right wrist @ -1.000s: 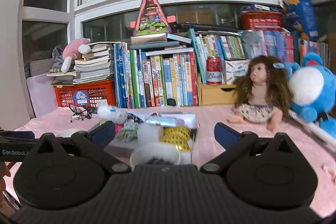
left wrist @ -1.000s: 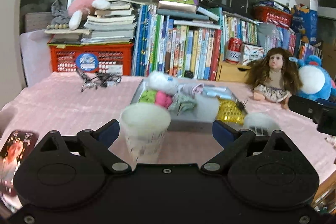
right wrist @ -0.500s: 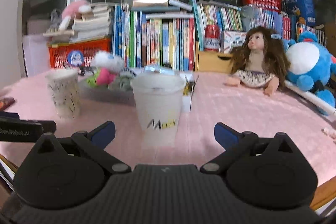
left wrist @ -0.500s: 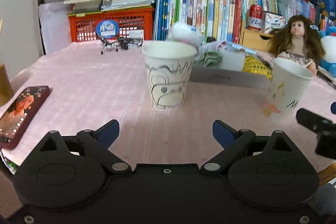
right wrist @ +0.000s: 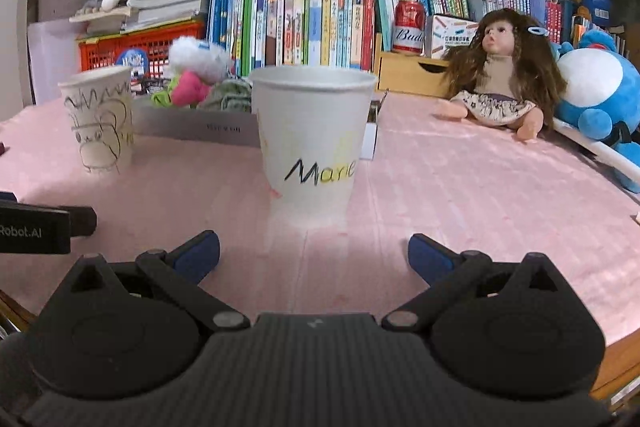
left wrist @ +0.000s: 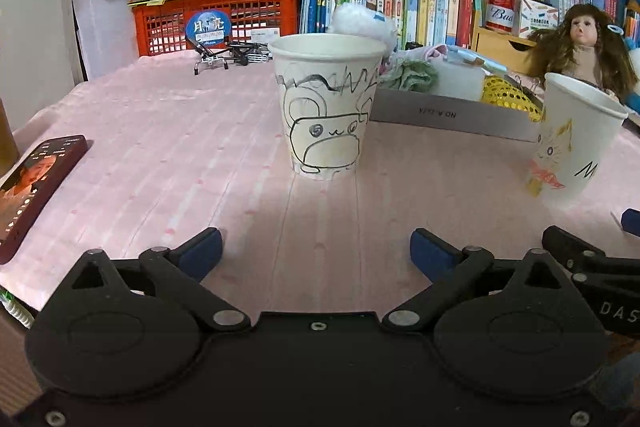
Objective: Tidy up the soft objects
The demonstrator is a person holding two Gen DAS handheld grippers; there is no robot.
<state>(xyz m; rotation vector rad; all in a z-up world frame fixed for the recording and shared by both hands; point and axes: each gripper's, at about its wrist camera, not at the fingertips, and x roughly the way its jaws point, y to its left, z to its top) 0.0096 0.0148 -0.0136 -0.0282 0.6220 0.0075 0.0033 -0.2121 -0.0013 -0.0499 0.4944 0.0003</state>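
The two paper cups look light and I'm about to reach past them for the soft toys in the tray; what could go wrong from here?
1. The open left gripper faces the drawn-on cup standing before the tray; reaching over could tip it.
2. The right gripper faces the "Marie" cup likewise.
3. The phone lies at the table's left edge and could be knocked off by a sweep.

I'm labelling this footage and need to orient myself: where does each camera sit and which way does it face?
Left wrist: on the left gripper, low over the pink table, facing the bear-drawing cup; its open fingers show.
Right wrist: on the right gripper, facing the "Marie" cup; its open fingers show.
Shared: both cups, grey tray, doll.
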